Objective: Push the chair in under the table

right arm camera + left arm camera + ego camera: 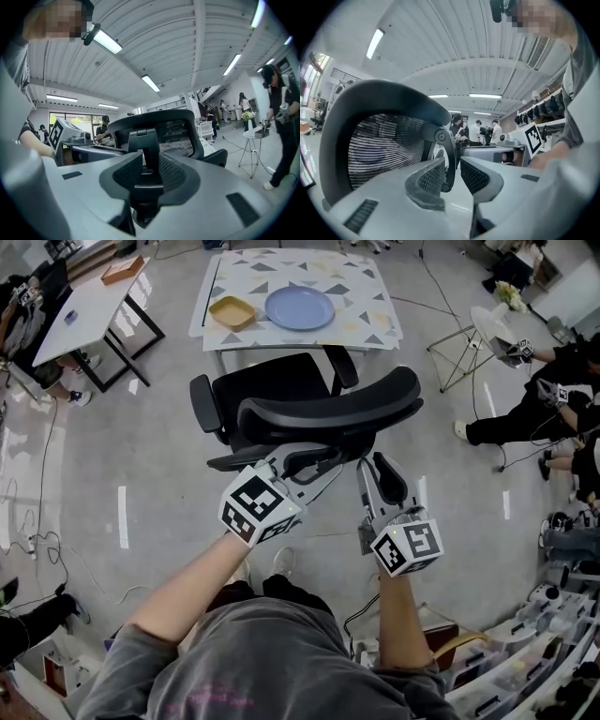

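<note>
Forearms (187,582) fill the bottom of the head view, stretched forward so both tools reach the back of the chair (309,399), the side to shove from. My left gripper (302,463) sits at the frame under the backrest. My right gripper (377,467) is just beside it, below the right end of the rim. The chair stands between me and the table (375,326), seat facing it but not yet tucked under. A blue plate (299,307) and a yellow tray (232,311) rest on top.

Left gripper view: my left gripper (452,171) has its jaws parted, with the chair's curved black strut (449,159) between them. The strut is close to the left pad and clear of the right, so I judge nothing is clamped. The chair (379,140) looms large, with a dark rim and see-through mesh.

Right gripper view: my right gripper (150,171) is likewise parted and empty. It is lined up on the black spine (143,143) of the backrest, which seems to lie beyond the tips. The chair (180,129) shows nearly whole, with an armrest out to the right. I take it for an office type that should yield to a steady, level push.
</note>
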Available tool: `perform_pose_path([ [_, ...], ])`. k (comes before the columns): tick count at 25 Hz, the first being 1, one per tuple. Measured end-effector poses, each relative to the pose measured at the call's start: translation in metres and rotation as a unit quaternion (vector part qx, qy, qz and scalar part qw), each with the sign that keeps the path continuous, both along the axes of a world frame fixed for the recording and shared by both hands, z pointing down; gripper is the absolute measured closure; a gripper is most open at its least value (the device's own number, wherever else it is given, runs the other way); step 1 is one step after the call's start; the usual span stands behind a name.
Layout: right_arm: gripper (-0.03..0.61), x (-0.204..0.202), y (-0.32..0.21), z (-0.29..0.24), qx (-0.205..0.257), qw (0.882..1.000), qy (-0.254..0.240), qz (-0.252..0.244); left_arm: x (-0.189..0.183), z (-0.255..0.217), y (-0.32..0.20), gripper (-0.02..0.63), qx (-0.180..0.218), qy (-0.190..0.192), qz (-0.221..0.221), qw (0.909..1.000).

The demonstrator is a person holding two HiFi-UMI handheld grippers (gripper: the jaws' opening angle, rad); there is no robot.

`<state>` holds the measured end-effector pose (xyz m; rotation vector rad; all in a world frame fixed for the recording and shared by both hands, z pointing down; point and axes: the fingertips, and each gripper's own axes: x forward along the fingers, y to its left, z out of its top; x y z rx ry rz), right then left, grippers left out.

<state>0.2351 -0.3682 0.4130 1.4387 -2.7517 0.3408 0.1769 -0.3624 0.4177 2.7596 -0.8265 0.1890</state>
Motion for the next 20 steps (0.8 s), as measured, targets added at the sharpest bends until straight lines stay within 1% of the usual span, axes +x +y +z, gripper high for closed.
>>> perform_pose_path([
  [8,0.488,-0.011,0.032,-0.018,0.012,1.0,0.012,0.015,-0.029,-0.014,0.027,0.514,0.02,-0.002,0.004,0.9998],
  [20,0.488,-0.061,0.086,-0.032,0.013,1.0,0.016,0.019,-0.102,-0.036,0.073,0.534,0.045,0.0,-0.001,0.999],
])
